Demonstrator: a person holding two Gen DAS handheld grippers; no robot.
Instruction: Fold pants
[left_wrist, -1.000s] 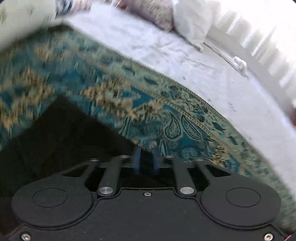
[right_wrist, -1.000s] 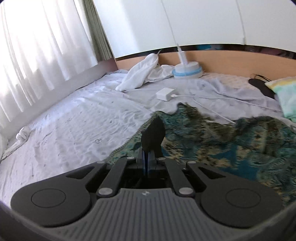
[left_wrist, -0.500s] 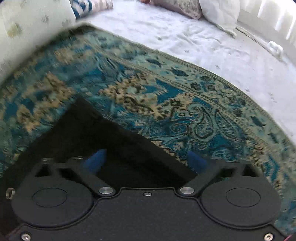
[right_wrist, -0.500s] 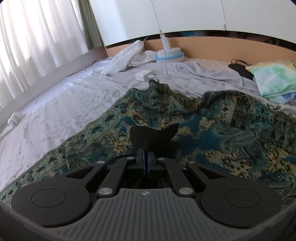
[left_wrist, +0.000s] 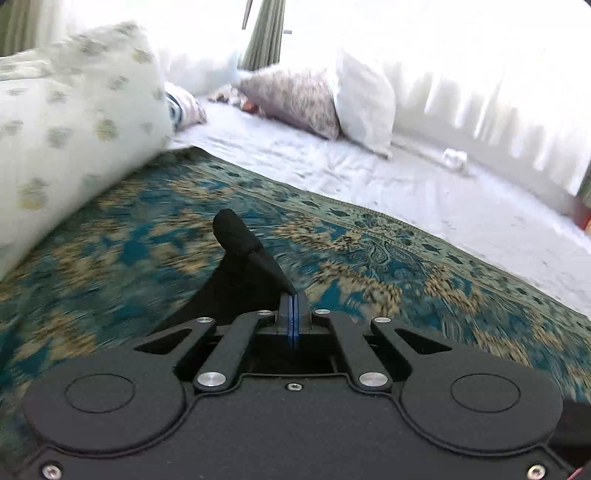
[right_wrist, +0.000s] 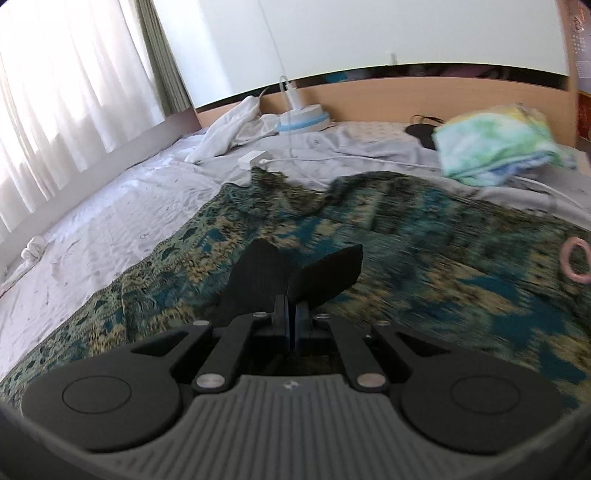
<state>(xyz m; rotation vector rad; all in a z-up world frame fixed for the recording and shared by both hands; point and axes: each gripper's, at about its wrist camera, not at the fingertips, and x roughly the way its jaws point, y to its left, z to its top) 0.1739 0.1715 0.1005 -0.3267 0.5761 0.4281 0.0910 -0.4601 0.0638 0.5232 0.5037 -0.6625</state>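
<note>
The pants are black cloth. In the left wrist view my left gripper (left_wrist: 293, 314) is shut on a bunched corner of the black pants (left_wrist: 243, 258), which stands up ahead of the fingers. In the right wrist view my right gripper (right_wrist: 291, 317) is shut on another edge of the black pants (right_wrist: 295, 277), which fans out in two flaps above the fingers. Both hold the cloth over a teal and gold patterned blanket (left_wrist: 369, 258) that also shows in the right wrist view (right_wrist: 424, 258). The rest of the pants is hidden below the grippers.
The blanket lies on a white bed sheet (left_wrist: 424, 184). Pillows (left_wrist: 66, 129) stand at the left and far end. In the right wrist view a folded green towel (right_wrist: 495, 147), a white charger with cable (right_wrist: 253, 159), a white and blue device (right_wrist: 303, 120) and a pink ring (right_wrist: 576, 258) lie around.
My left gripper opened half a second ago and is now shut on the pants again, raised and tilted up. My right gripper stayed shut on the pants and swung across the blanket.
</note>
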